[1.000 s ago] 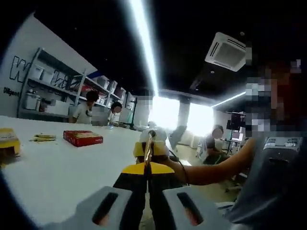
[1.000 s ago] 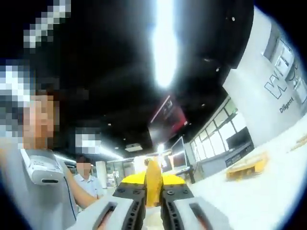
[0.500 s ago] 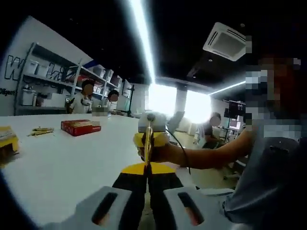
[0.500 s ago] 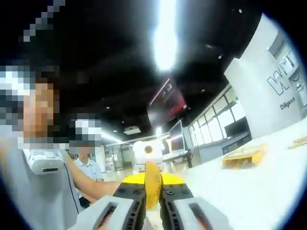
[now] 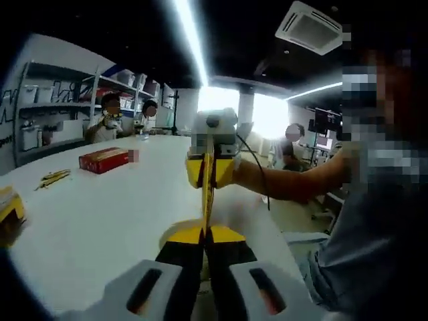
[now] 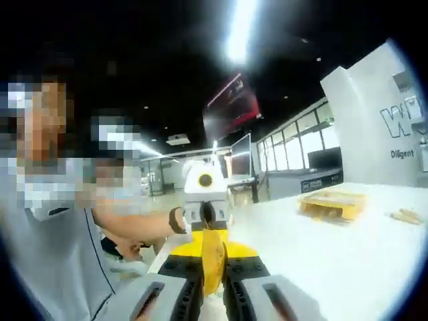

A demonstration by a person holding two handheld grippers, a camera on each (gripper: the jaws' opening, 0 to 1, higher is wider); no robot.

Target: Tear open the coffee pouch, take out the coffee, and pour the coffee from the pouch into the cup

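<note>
The yellow coffee pouch [image 5: 206, 200] hangs edge-on above the white table [image 5: 100, 227], stretched between both grippers. My left gripper [image 5: 204, 235] is shut on its near end, with the yellow-tipped jaws pressed together. Facing it, my right gripper [image 5: 209, 175] grips the far end. In the right gripper view the pouch [image 6: 213, 259] rises as a narrow yellow strip from my right gripper [image 6: 212, 249], which is shut on it, and the left gripper [image 6: 206, 215] holds it from the other side. A person's forearm [image 5: 287, 182] reaches in behind.
A red box [image 5: 103, 159], loose sachets [image 5: 52, 178] and a yellow box [image 5: 9, 204] lie on the table to the left. The right gripper view has a yellow box [image 6: 332, 202] and sachets [image 6: 406, 215] on the table [image 6: 334, 261]. People sit at the far end near shelves.
Both views have tipped down toward the table. The facing gripper now looks larger and farther up each view, and more of the pouch's edge shows between the two grippers.
</note>
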